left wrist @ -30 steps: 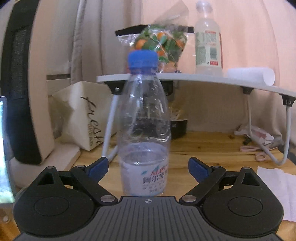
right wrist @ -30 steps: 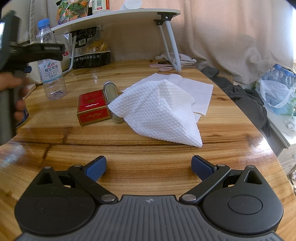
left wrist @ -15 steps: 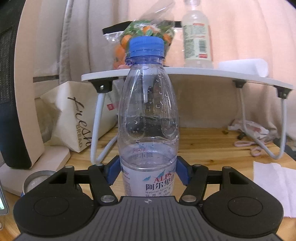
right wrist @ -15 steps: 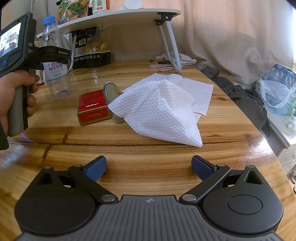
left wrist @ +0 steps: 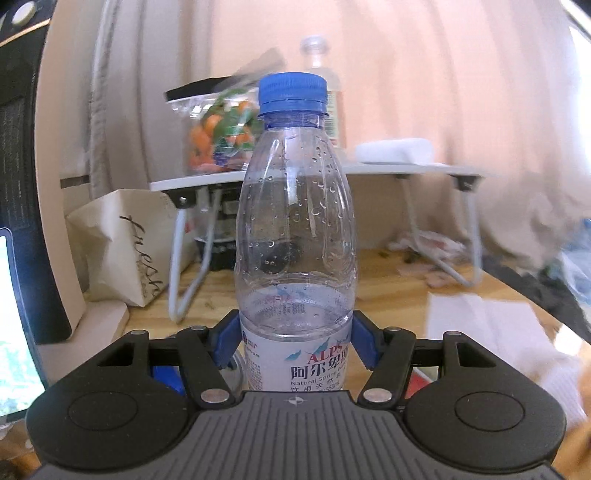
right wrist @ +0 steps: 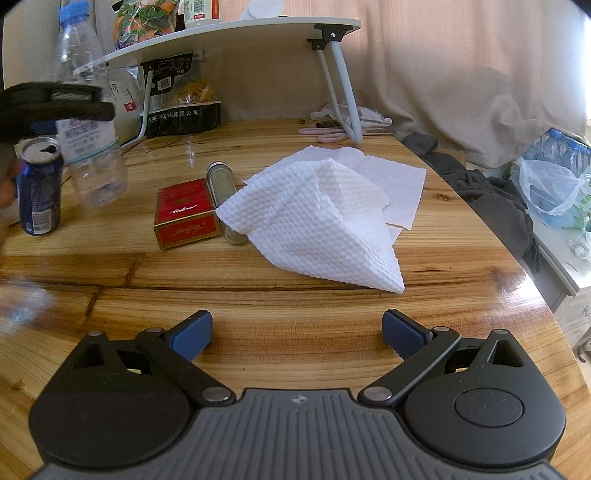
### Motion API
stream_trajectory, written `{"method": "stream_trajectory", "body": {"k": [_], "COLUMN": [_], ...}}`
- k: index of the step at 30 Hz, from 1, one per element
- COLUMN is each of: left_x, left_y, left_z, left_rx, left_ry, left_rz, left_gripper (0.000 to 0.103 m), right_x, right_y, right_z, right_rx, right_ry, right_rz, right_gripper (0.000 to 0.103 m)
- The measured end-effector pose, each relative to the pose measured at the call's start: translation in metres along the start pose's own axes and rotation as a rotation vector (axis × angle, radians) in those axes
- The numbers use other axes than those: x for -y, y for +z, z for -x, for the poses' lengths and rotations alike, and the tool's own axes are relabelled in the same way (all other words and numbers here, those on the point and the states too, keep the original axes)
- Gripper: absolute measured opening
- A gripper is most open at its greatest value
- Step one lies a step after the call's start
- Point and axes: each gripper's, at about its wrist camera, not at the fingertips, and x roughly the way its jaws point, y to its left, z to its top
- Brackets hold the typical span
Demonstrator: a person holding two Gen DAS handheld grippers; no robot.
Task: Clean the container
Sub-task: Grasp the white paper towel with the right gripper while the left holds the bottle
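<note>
My left gripper (left wrist: 295, 341) is shut on a clear water bottle (left wrist: 295, 236) with a blue cap and a little water, gripping it at the label. In the right wrist view the bottle (right wrist: 86, 110) hangs lifted and tilted above the table at the far left, held by the left gripper (right wrist: 55, 105). My right gripper (right wrist: 297, 334) is open and empty, low over the wooden table (right wrist: 295, 306). A white textured cloth (right wrist: 317, 225) lies ahead of it on flat paper towels (right wrist: 391, 177). A small glass jar (right wrist: 221, 184) lies on its side beside the cloth.
A red box (right wrist: 184, 214) lies left of the jar. A blue can (right wrist: 38, 188) stands at the far left. A white folding lap table (right wrist: 229, 33) holding snacks and a bottle stands at the back. Dark clothing (right wrist: 487, 199) drapes over the right edge.
My left gripper closed on the water bottle, then lifted it off the table and tilted it. The blue can behind it came into view. My right gripper has not moved.
</note>
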Motion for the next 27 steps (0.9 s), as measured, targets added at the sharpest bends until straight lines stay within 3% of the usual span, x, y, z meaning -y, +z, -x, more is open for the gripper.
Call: {"method": "stream_trajectory", "body": {"k": [10, 15, 27], "left_x": [-0.007, -0.013, -0.019], "left_y": [-0.044, -0.056, -0.062], "left_z": [0.078, 0.107, 0.125], "left_rx": [-0.05, -0.029, -0.015], "left_ry": [-0.133, -0.141, -0.118], "left_rz": [0.035, 0.033, 0.005], "left_gripper": [0.064, 0.064, 0.065], "right_x": [0.0, -0.001, -0.001], "right_y": [0.0, 0.0, 0.0], "right_z": [0.0, 0.0, 0.001], "right_rx": [0.0, 0.0, 0.0], "right_ry": [-0.001, -0.002, -0.002], "right_rz": [0.0, 0.001, 0.0], "right_gripper": [0.103, 0.103, 0.103]}}
